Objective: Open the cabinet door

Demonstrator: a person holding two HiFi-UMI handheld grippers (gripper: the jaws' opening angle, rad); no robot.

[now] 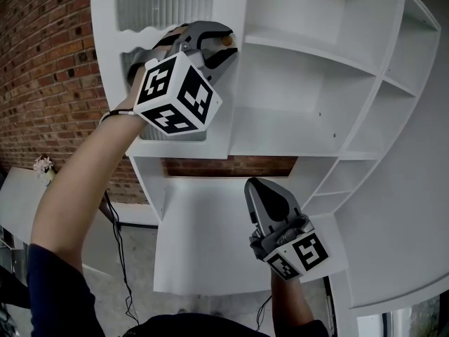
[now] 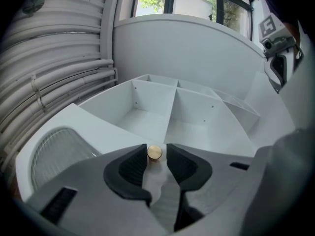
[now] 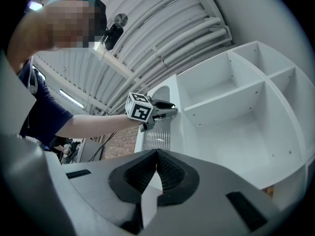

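While the knob (image 2: 154, 152) on the door (image 1: 165, 2), top left of the shelves (image 1: 309, 97), sits between the open tips of your left claw (image 1: 223, 42), squeeze it snugly first, then pull slowly. Your right claw (image 3: 156, 156) is closed and empty, lower down.

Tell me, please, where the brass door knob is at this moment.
In the left gripper view the brass knob sits low in the centre, between the tips of the left gripper's open jaws, on the white cabinet door's frame.
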